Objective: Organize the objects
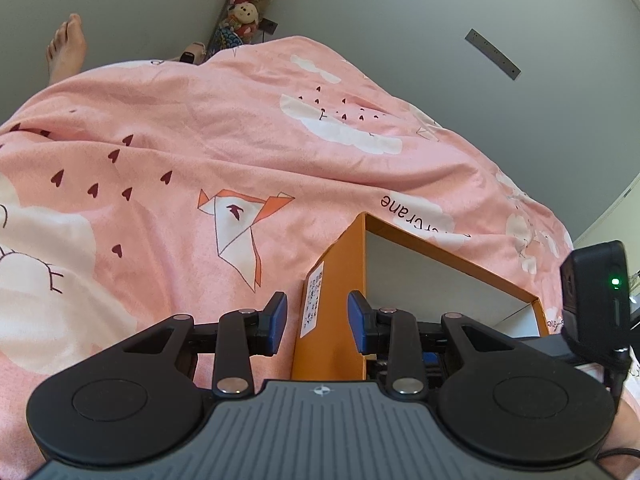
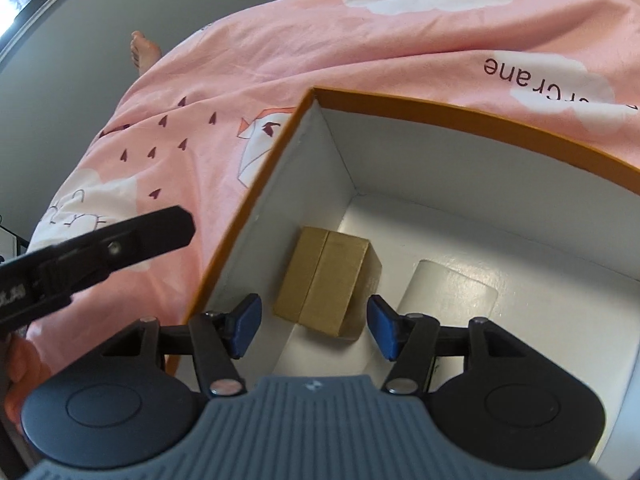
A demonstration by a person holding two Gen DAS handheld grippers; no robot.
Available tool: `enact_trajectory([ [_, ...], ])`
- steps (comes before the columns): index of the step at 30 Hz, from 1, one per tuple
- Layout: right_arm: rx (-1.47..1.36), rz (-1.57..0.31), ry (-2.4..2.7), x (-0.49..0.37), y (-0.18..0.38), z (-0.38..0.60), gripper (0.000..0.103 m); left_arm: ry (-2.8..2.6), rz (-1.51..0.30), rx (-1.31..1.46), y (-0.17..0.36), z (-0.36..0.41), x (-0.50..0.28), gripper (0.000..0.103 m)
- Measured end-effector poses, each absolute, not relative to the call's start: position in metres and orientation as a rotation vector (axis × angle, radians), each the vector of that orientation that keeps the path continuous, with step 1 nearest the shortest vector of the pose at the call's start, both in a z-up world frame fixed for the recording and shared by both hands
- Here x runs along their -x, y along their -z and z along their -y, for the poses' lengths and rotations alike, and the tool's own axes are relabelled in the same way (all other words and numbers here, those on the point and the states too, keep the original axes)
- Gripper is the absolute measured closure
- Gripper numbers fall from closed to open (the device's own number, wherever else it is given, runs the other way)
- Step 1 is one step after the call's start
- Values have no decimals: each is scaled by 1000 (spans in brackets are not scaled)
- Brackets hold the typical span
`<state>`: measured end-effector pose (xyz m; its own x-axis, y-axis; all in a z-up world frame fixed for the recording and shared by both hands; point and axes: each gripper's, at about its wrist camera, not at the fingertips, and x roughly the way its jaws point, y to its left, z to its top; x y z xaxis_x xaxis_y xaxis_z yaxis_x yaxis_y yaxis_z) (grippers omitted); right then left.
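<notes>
An orange box with a white inside (image 2: pixel 276 148) stands on a pink bedsheet (image 2: pixel 320 40). Inside it lie a small brown cardboard box (image 2: pixel 326 280) and a white roll-shaped object (image 2: pixel 448 292). My right gripper (image 2: pixel 314 326) is open and empty, hovering over the box just above the brown box. My left gripper (image 1: pixel 317 320) is open, its fingers on either side of the orange box's side wall (image 1: pixel 332 304), which carries a white label (image 1: pixel 312 300). The wall does not look pinched.
The pink sheet (image 1: pixel 200 140) covers the whole bed. A bare foot (image 1: pixel 66 46) rests on the grey floor beyond it. Plush toys (image 1: pixel 252 4) stand along the far wall. The other gripper's camera (image 1: pixel 596 296) shows at the right edge.
</notes>
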<state>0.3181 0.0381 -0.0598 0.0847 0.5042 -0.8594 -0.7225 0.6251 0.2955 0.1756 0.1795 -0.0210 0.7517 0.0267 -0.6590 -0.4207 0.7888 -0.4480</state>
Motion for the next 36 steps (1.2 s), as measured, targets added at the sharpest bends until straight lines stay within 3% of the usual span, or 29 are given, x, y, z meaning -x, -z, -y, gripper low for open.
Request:
enact_trajectory([
  [5, 213, -1180, -935, -328, 70, -40, 40, -259, -695, 634, 26, -182, -178, 65],
  [9, 300, -1144, -962, -327, 62, -44, 48, -256, -703, 639, 29, -183, -180, 65],
  [13, 436, -1071, -944, -325, 54, -53, 48, -243, -709, 644, 31, -181, -183, 65],
  [25, 501, -1055, -968, -329, 57, -66, 49, -244, -714, 650, 33, -180, -184, 65],
  [36, 848, -709, -1113, -291, 31, -66, 50, -249, -700, 652, 31, -180, -182, 65],
])
